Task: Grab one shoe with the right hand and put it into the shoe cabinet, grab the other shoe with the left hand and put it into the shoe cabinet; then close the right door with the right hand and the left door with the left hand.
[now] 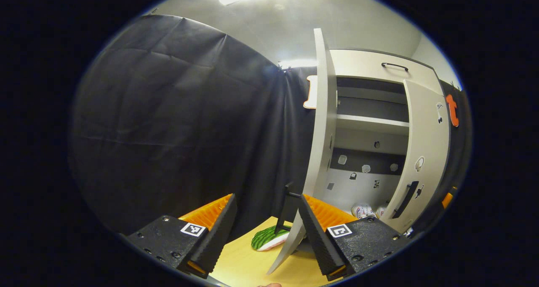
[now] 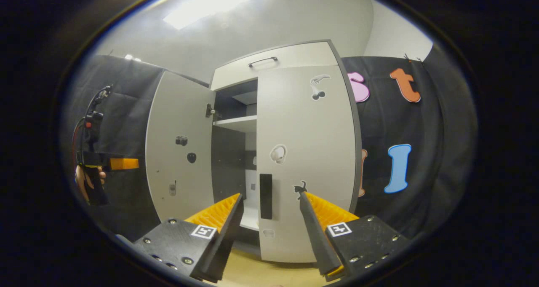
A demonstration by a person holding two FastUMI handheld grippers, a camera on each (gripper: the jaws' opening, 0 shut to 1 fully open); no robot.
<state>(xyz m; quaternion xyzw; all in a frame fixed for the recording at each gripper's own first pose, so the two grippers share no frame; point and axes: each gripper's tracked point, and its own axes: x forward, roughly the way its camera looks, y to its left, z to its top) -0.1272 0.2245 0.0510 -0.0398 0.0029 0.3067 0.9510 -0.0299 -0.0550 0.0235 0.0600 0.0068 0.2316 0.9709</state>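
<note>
Both tongs, left (image 1: 267,232) and right (image 2: 269,232), gape empty; left door (image 1: 318,152) rigid, light, push its outer face or edge.

**Doors narrow the way in**

Ahead of the left gripper (image 1: 267,232), the left door (image 1: 320,122) stands edge-on, blocking its right finger's line. Ahead of the right gripper (image 2: 271,232), the right door (image 2: 307,160) is nearly closed, leaving a narrow gap (image 2: 236,152) into the cabinet (image 2: 273,61).
</note>
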